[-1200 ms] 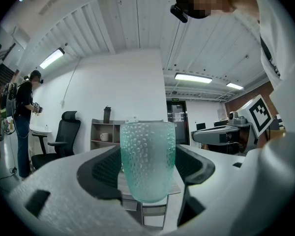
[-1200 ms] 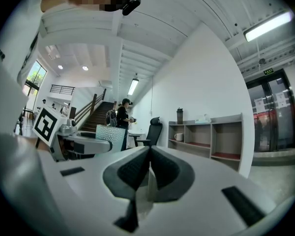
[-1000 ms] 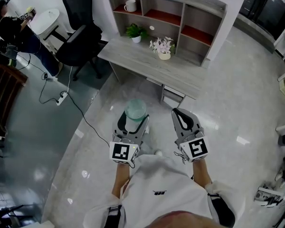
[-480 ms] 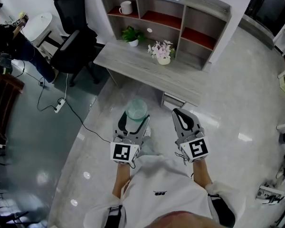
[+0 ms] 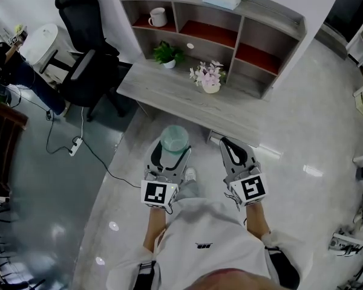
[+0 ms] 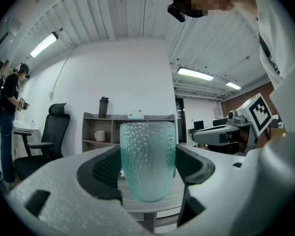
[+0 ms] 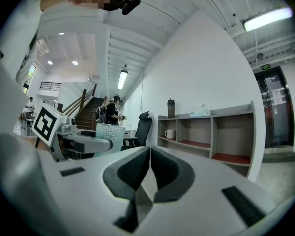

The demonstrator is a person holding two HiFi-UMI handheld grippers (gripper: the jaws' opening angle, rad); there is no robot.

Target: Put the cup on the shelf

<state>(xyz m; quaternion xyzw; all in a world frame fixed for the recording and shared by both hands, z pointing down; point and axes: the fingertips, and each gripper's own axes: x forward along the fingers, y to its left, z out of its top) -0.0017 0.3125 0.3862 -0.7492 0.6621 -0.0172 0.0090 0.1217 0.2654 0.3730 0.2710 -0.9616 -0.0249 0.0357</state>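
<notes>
Your left hand-held gripper [image 5: 172, 154], low in the middle of the head view, holds the cup [image 6: 147, 161]: both pads press the sides of the dimpled green glass, which stands upright, rim up. Your right hand-held gripper [image 7: 148, 173], just beside it, is empty, with its jaws pressed together.

This looks like the carry step. The cup is over the floor, near the front edge of the table [image 5: 163, 86] and well apart from the shelf [image 5: 272, 11] at the top of the frame. The next move calls for a reach over the table, cup kept level, into a free compartment. The 2 red-floored bays at the middle and right look open, but the white mug [image 5: 157, 17] takes the upper left one.

The flower pot [image 5: 210, 80] and the green plant [image 5: 167, 54] stand on the table before the shelf, so go over or between them. The black chair [image 5: 85, 53] sits at upper left, clear of your path.
</notes>
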